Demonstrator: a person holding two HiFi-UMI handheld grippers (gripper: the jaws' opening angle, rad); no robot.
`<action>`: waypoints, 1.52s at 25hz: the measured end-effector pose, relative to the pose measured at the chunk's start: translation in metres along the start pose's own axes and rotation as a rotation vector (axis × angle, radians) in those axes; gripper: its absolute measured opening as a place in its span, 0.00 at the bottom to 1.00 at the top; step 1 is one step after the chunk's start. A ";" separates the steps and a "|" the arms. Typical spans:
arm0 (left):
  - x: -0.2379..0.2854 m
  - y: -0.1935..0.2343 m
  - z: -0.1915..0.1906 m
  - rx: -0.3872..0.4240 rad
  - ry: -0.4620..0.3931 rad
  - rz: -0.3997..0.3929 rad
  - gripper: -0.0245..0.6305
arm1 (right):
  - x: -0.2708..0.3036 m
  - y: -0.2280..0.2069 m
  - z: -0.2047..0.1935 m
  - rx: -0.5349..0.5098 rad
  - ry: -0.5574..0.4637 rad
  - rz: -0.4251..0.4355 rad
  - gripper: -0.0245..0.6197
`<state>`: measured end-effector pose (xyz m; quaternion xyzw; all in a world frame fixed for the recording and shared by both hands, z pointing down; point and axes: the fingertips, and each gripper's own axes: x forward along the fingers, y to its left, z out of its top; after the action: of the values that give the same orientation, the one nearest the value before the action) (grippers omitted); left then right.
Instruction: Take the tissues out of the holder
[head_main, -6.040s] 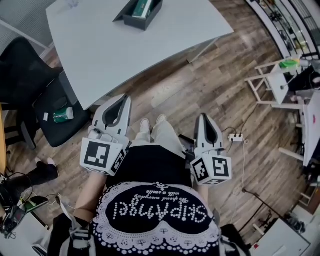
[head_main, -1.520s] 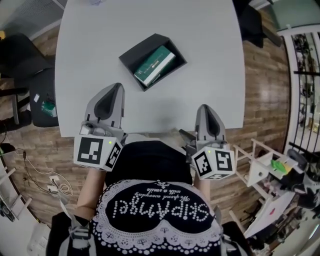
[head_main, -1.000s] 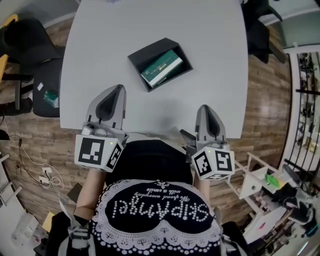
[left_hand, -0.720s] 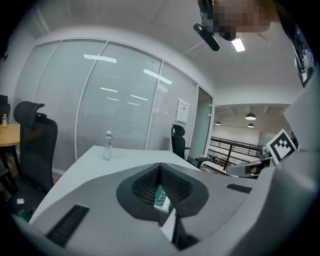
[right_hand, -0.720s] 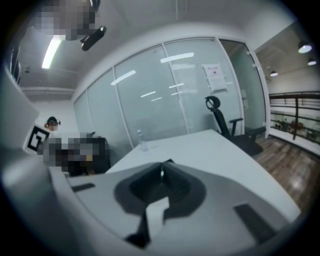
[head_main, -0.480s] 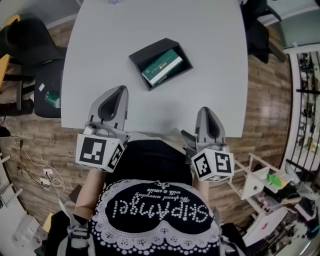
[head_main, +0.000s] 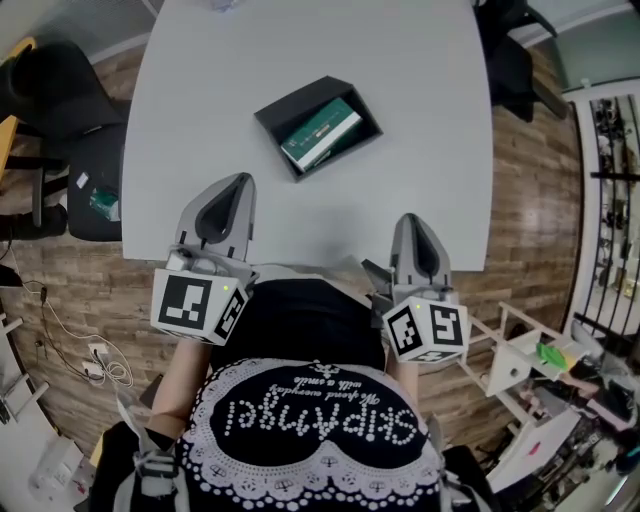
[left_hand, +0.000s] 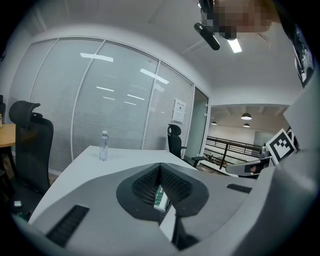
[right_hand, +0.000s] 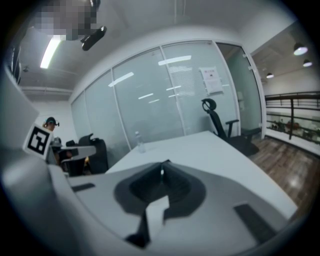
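Note:
A black open-topped holder (head_main: 270, 108) lies on the white table (head_main: 420, 120), turned at an angle, with a green tissue pack (head_main: 322, 131) inside it. Both grippers hover at the table's near edge, short of the holder. My left gripper (head_main: 242, 178) is shut and empty, below and left of the holder. In the left gripper view its jaws (left_hand: 160, 165) meet at the tip, and a sliver of the green pack (left_hand: 161, 198) shows through the gap behind them. My right gripper (head_main: 411, 216) is also shut and empty, below and right of the holder; its tips (right_hand: 162, 163) touch.
A clear water bottle (left_hand: 103, 146) stands at the table's far end. Black office chairs stand on the left (head_main: 60, 90) and at the far right corner (head_main: 510, 60). A small white stand (head_main: 520, 360) is on the wooden floor to my right. Glass walls lie beyond the table.
Six seconds ago I stood well away from the table; now I am at its near edge with the holder ahead. Over the last second both grippers stay shut and almost still.

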<state>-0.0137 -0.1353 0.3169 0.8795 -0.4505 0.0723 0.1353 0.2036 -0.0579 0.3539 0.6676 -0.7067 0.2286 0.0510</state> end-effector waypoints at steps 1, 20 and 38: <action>0.000 0.001 0.000 0.000 0.000 0.000 0.07 | 0.001 0.001 0.000 0.000 0.000 0.001 0.09; 0.049 -0.004 -0.004 0.083 0.079 -0.086 0.25 | 0.001 -0.013 -0.006 0.034 0.021 -0.046 0.09; 0.147 -0.031 -0.083 0.172 0.378 -0.222 0.53 | 0.006 -0.044 -0.028 0.119 0.076 -0.098 0.09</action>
<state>0.0970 -0.2069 0.4275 0.9029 -0.3096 0.2585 0.1488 0.2391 -0.0526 0.3928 0.6941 -0.6560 0.2923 0.0492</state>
